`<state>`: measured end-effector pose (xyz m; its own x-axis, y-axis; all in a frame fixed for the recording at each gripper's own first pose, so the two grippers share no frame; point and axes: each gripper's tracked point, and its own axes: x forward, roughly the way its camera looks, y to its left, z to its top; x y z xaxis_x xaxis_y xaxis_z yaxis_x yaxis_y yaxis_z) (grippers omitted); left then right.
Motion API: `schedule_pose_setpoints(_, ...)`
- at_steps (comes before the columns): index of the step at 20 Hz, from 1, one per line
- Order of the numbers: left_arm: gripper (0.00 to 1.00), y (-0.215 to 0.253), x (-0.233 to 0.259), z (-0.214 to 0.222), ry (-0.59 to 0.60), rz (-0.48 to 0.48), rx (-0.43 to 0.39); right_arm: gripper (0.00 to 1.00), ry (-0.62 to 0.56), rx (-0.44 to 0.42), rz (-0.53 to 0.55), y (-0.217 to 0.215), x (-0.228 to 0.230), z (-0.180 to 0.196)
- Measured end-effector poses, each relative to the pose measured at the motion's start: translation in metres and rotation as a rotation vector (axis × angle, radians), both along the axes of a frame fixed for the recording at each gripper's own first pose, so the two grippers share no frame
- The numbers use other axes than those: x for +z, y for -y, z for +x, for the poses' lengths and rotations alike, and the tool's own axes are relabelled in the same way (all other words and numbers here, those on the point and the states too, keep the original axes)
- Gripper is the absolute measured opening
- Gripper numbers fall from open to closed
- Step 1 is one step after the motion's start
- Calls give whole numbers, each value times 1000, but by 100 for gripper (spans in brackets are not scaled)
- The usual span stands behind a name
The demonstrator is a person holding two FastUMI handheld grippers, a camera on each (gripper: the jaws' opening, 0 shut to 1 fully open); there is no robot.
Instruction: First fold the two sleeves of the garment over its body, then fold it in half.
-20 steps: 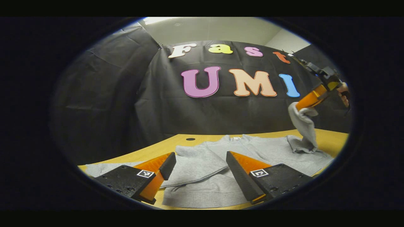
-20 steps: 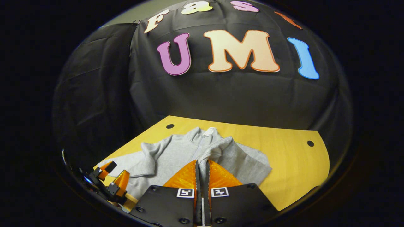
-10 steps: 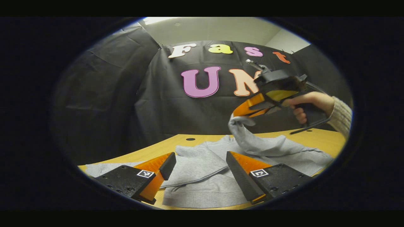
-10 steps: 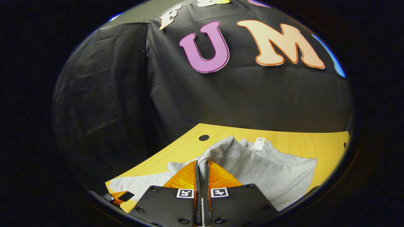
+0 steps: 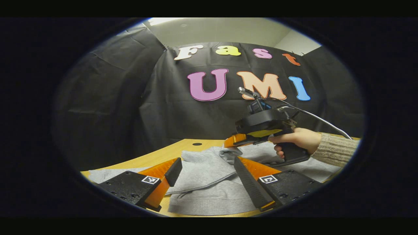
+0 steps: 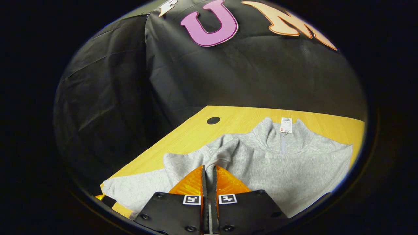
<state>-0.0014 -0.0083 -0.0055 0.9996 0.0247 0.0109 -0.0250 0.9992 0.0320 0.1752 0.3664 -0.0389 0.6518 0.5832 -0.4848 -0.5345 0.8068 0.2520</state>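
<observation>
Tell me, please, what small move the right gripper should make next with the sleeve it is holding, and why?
Probably lower a touch and open. The right gripper is shut on the sleeve and has it low over the body of the grey sweatshirt, so letting go should leave the sleeve folded across. The left gripper waits open near the hem.
</observation>
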Motion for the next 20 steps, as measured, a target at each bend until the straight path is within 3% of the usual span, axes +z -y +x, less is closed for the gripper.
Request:
schedule_pose_setpoints(5,94,0,0,0,1,0,0,18,18,29,17,-4,-1,2)
schedule_pose_setpoints(6,94,-1,0,0,1,0,0,43,45,38,8,-5,4,2)
schedule_pose_setpoints(9,94,1,0,-1,1,0,0,100,148,48,-23,6,26,-2)
schedule_pose_setpoints(13,94,0,-1,-1,0,-1,0,93,195,32,65,36,65,-25)
schedule_pose_setpoints(14,94,0,-2,-1,0,-1,0,97,215,17,78,51,75,-30)
schedule_pose_setpoints(20,94,0,-1,0,3,0,1,97,384,-147,0,174,95,-61)
